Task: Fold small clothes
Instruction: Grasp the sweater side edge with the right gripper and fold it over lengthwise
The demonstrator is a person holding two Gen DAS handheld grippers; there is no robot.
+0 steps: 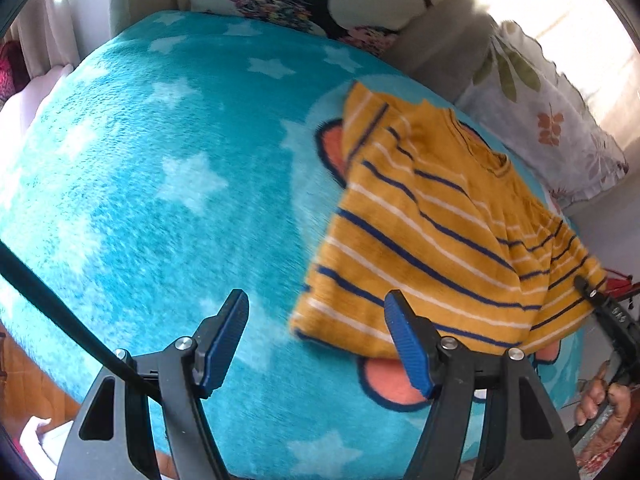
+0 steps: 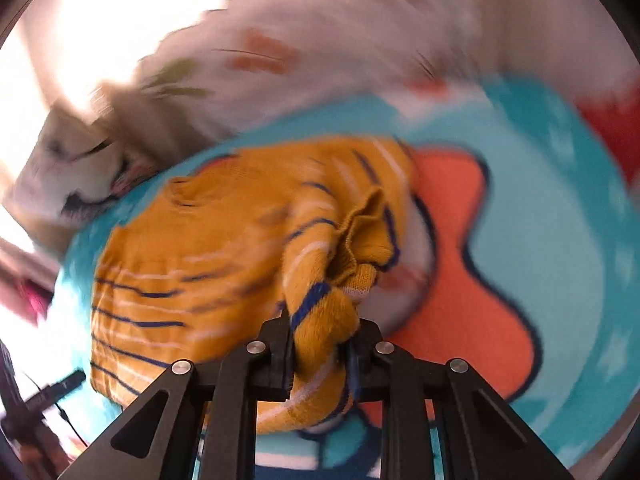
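The right claw [image 2: 320, 340] is clamped on a bunched sleeve of the mustard striped shirt [image 2: 208, 264], with fabric squeezed between its black fingers and the rest of the shirt trailing off toward 10 o'clock in a blurry right wrist view. The left claw [image 1: 316, 340] is spread wide and gripping nothing, its blue pads [image 1: 408, 344] hanging over the turquoise star blanket [image 1: 160, 200] on the bed. From there the shirt sits at about 2 o'clock, partly folded, covering an orange cartoon patch [image 1: 394, 384]. Floral pillows [image 1: 548, 120] sit just past it.
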